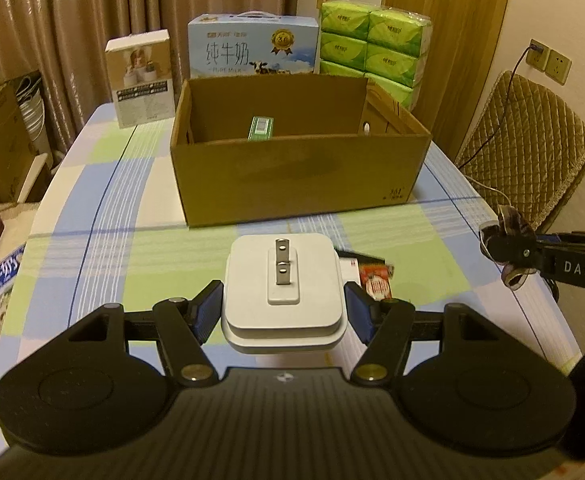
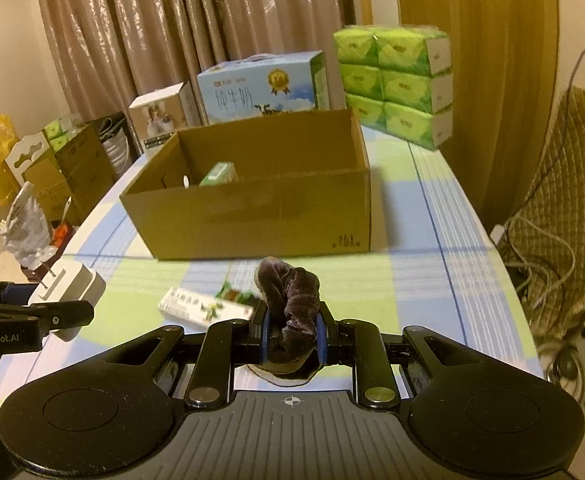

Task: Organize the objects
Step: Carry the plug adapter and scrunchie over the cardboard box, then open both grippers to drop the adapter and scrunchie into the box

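My left gripper [image 1: 283,306] is shut on a white plug adapter [image 1: 282,284], prongs up, held above the table in front of the open cardboard box [image 1: 292,176]. It also shows at the left of the right wrist view [image 2: 72,286]. My right gripper [image 2: 292,338] is shut on a dark purple velvet scrunchie [image 2: 290,300], also held above the table; it shows at the right edge of the left wrist view [image 1: 508,244]. The box [image 2: 252,216] holds a small green packet [image 1: 261,127] [image 2: 218,174]. A flat white packet [image 2: 200,306] and a red-printed packet [image 1: 378,282] lie on the tablecloth.
Behind the box stand a white product box [image 1: 140,76], a blue milk carton case [image 1: 252,46] and a stack of green tissue packs [image 1: 376,46]. A padded chair [image 1: 528,148] with cables stands right of the table. Cartons and bags sit on the floor at the left [image 2: 52,168].
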